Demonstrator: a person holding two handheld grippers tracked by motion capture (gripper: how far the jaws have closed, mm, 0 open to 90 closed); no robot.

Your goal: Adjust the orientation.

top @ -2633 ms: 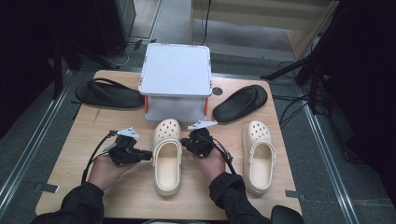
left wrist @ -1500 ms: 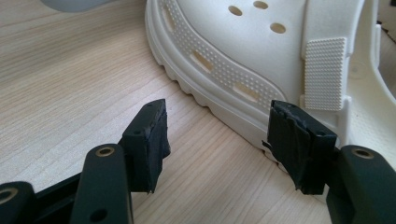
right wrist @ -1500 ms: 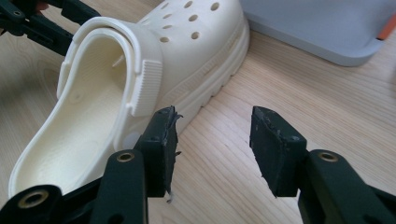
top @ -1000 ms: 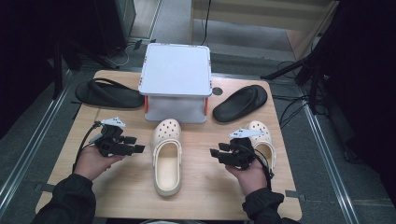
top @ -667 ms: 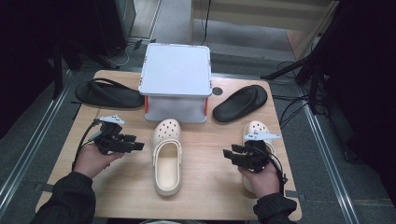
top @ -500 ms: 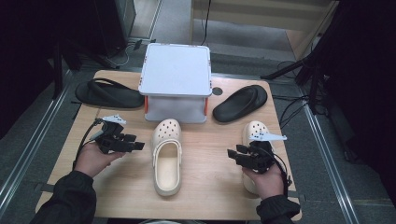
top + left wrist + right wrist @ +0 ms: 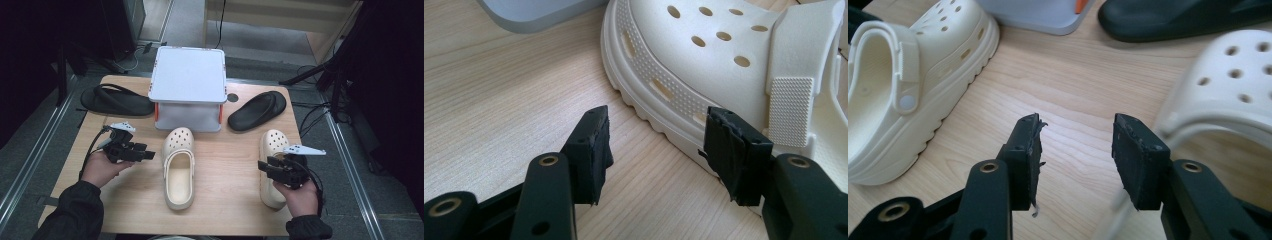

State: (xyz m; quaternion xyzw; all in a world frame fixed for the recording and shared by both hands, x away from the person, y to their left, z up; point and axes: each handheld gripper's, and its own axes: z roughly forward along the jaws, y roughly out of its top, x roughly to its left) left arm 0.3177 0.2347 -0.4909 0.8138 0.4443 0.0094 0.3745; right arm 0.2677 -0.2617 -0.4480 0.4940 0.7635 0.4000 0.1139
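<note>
Left claw (image 7: 148,154) gaping and empty, right claw (image 7: 263,167) likewise

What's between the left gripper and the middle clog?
Nothing: in the high view, bare table separates the left gripper from the middle clog.

Grey lidded box (image 7: 189,85) at far middle of the table (image 7: 225,200), orange latches on its sides. Black sandal (image 7: 116,101) on the far left, just beside the box. Second black sandal (image 7: 257,110) on the far right, tilted, toe toward the box; in the right gripper view it lies along the far edge (image 7: 1188,17). Small dark hole (image 7: 232,98) in the table between box and right sandal. Metal rails (image 7: 30,160) run along both table sides. Cables (image 7: 312,117) on grey floor at right.
</note>
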